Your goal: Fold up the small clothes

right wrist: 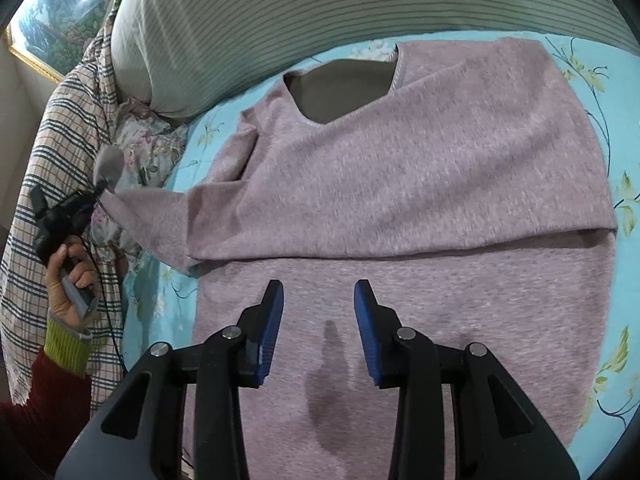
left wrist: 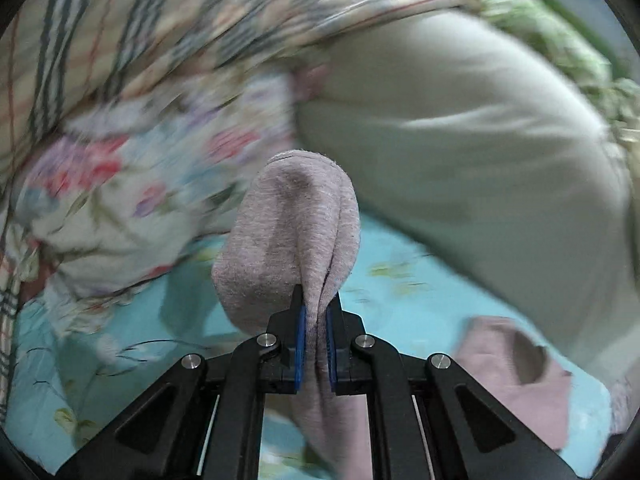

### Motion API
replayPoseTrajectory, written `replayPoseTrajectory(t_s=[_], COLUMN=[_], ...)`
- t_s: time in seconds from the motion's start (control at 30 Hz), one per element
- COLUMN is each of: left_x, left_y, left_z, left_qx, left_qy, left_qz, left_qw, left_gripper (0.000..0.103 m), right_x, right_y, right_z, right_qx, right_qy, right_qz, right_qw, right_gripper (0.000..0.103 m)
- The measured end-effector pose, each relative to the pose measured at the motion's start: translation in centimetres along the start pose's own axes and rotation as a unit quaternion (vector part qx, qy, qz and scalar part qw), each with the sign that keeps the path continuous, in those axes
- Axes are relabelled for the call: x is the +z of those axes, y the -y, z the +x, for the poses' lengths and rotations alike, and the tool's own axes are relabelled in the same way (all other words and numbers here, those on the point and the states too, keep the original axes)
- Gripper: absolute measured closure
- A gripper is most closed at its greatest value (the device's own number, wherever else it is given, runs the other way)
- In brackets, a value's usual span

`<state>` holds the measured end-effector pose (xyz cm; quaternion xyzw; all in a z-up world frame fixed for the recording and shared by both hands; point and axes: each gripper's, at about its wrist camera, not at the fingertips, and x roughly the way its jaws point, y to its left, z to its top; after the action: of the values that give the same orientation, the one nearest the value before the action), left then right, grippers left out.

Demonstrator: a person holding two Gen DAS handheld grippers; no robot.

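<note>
A mauve knit sweater [right wrist: 400, 184] lies spread on the turquoise floral bedsheet [right wrist: 600, 80], its neck opening toward the pillows and its top half folded over the lower half. Its left sleeve [right wrist: 160, 216] is stretched out and lifted to the left. My left gripper [left wrist: 316, 320] is shut on the sleeve's cuff [left wrist: 292, 220], which stands up between the blue pads. The same left gripper [right wrist: 94, 196] shows at the left of the right wrist view, held by a hand. My right gripper [right wrist: 319, 300] hovers open over the sweater's lower part, nothing between its fingers.
A large grey-green striped pillow [right wrist: 320, 8] lies behind the sweater. A floral pillow [right wrist: 152, 148] and a plaid blanket [right wrist: 48, 152] are heaped on the left. A framed picture [right wrist: 52, 20] hangs at the far left. The person's red sleeve with a green cuff [right wrist: 64, 344] is at lower left.
</note>
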<state>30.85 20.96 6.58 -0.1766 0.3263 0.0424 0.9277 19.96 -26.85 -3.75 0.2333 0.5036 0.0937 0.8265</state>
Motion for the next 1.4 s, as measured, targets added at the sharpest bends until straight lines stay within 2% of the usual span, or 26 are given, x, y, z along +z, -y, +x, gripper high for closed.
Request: replayPoseTrajectory(t_s=[0.1,0.17,0.23,0.3,0.4,0.5,0.6,0.67,0.73,0.83,0.93,1.0,1.07,1.17,1.3,1.4], left_x=[0.4,0.2,-0.7,-2.9,-7.4,-12.0,-16.2,-18.2,-19.5,-21.1,-21.6,-21.7,-21.6,-21.8,-23.4,-24.4], left_y=[4.7,8.4,11.9,16.2,21.8,25.7,28.2,29.2,29.5,29.7,28.9,28.1,26.8,24.4,21.1,19.1], left_z=[-1.9,-1.8,-1.7,-0.9,1.4,4.2,7.0,8.6,10.9,12.4,12.2,10.8,9.0,6.8,5.3,5.3], left_qx=[-0.060,-0.098,-0.140,-0.178,-0.209,-0.230,-0.237,-0.234,-0.228,-0.212,-0.207,-0.204,-0.206,-0.205,-0.205,-0.192], left_qy=[0.018,0.018,0.010,-0.012,-0.060,-0.107,-0.149,-0.170,-0.191,-0.210,-0.217,-0.207,-0.198,-0.196,-0.223,-0.238], left_qz=[0.026,0.052,0.081,0.114,0.156,0.181,0.205,0.217,0.231,0.250,0.243,0.235,0.227,0.196,0.163,0.161], left_qw=[0.9977,0.9937,0.9868,0.9773,0.9636,0.9503,0.9378,0.9324,0.9263,0.9210,0.9225,0.9275,0.9312,0.9386,0.9388,0.9383], left_gripper=[0.096,0.096,0.096,0.096,0.095,0.095,0.095,0.095,0.095,0.092,0.071,0.049,0.047,0.047,0.047,0.048], right_x=[0.2,0.2,0.2,0.2,0.3,0.6,1.3,1.8,2.4,3.6,4.6,5.6,6.1,6.4,6.4,6.8], right_y=[0.7,1.5,2.3,3.4,5.1,6.6,7.8,8.3,8.4,8.0,7.5,7.2,6.9,7.2,7.7,8.1], right_z=[-1.2,-2.0,-2.7,-3.3,-4.1,-4.5,-4.3,-3.8,-3.0,-1.7,-0.4,0.9,2.1,3.5,3.2,4.3], right_qx=[0.003,0.003,0.002,0.000,-0.004,-0.004,-0.002,0.001,0.005,0.011,0.020,0.027,0.028,-0.004,-0.021,-0.023], right_qy=[0.013,0.021,0.028,0.034,0.045,0.052,0.054,0.054,0.052,0.048,0.043,0.037,0.033,0.028,0.054,0.038], right_qz=[0.011,0.020,0.032,0.046,0.063,0.077,0.088,0.093,0.092,0.085,0.083,0.083,0.083,0.093,0.102,0.105], right_qw=[1.000,1.000,0.999,0.998,0.997,0.996,0.995,0.994,0.994,0.995,0.995,0.996,0.996,0.995,0.993,0.993], right_gripper=[0.065,0.065,0.065,0.065,0.065,0.065,0.065,0.065,0.065,0.065,0.065,0.064,0.060,0.057,0.057,0.057])
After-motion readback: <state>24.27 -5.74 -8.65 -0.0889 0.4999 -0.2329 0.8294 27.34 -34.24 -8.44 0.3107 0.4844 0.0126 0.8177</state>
